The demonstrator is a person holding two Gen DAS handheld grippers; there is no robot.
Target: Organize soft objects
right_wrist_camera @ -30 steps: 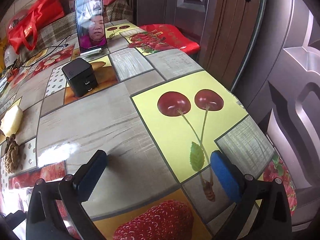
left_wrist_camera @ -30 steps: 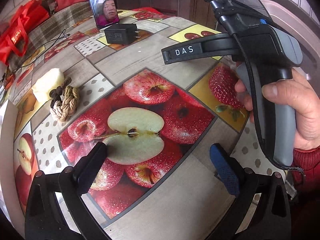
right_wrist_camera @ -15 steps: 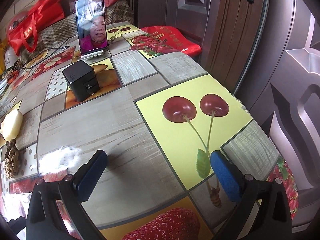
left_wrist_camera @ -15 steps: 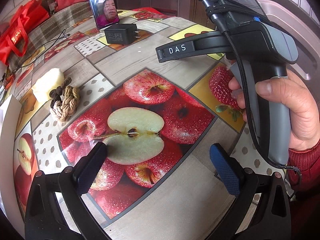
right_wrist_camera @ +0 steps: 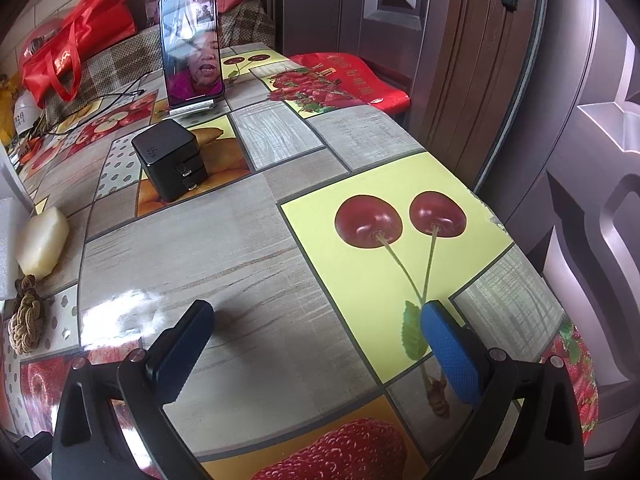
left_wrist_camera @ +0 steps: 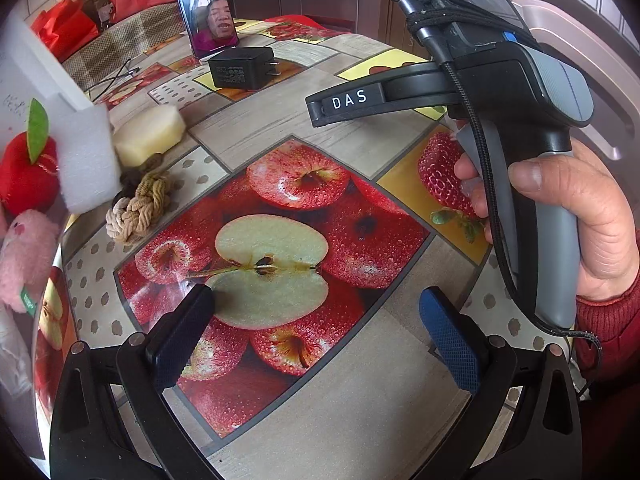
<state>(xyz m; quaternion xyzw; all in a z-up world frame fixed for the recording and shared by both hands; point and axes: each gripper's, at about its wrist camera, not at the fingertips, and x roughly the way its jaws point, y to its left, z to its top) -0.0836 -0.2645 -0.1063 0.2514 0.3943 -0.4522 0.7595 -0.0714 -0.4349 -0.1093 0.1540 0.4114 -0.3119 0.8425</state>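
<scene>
My left gripper (left_wrist_camera: 316, 304) hangs open over the apple print on the tablecloth, holding nothing. To its left lie a knotted beige and brown rope (left_wrist_camera: 140, 204) and a pale yellow sponge (left_wrist_camera: 150, 134). At the left edge sit a white foam block (left_wrist_camera: 86, 160), a red plush apple (left_wrist_camera: 26, 168) and a pink plush toy (left_wrist_camera: 24, 256). My right gripper (right_wrist_camera: 316, 316) is open and empty above the grey and cherry tiles. Its body (left_wrist_camera: 520, 80) is in a hand on the right of the left wrist view. The sponge (right_wrist_camera: 42, 240) and rope (right_wrist_camera: 26, 324) show far left in the right wrist view.
A black charger (right_wrist_camera: 170, 158) and a phone on a stand (right_wrist_camera: 192, 44) stand at the back of the table. Red bags (right_wrist_camera: 72, 52) and a cable lie behind them. A white panel (left_wrist_camera: 24, 60) rises at the left. The table edge (right_wrist_camera: 500, 220) runs beside a brown door.
The left wrist view has swung left, bringing the foam block, plush apple and pink toy into sight. The right gripper has eased forward slightly. Both stay open.
</scene>
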